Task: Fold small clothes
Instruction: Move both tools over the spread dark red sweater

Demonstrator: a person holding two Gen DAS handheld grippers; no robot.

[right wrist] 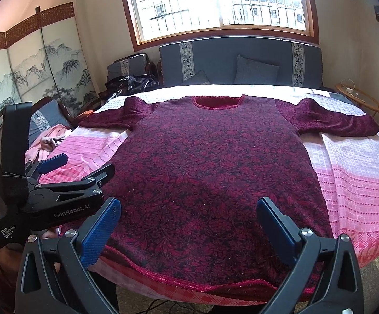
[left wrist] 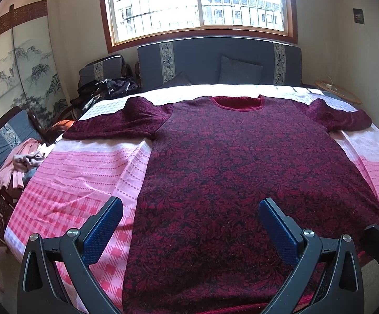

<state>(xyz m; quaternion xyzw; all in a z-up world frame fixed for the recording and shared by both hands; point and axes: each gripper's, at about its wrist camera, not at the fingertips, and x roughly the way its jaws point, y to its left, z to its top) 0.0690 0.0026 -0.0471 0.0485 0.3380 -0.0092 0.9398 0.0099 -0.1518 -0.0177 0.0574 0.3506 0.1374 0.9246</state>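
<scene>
Two grippers, left gripper (left wrist: pixel 190 208) and right gripper (right wrist: pixel 188 208), spread wide, empty; sweater (right wrist: pixel 210 162) flat just ahead.

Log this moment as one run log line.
stage: pre-fold | maroon floral top: flat on pink checked cloth, sleeves spread | left gripper: open, near hem | right gripper: open, near hem

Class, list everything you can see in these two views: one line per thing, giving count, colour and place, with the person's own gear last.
Top: one, maroon floral, spread flat on table.
Tablecloth: one, pink-white check, under top.
Sofa: one, grey-blue, below window.
Window: one, wood-framed, back wall.
Folding screen: one, landscape-painted, left wall.
Pink clothes: a pile, on left chair.
Side table: one, round, wooden, far right.
Left gripper: open, above hem.
Right gripper: open, above hem.
</scene>
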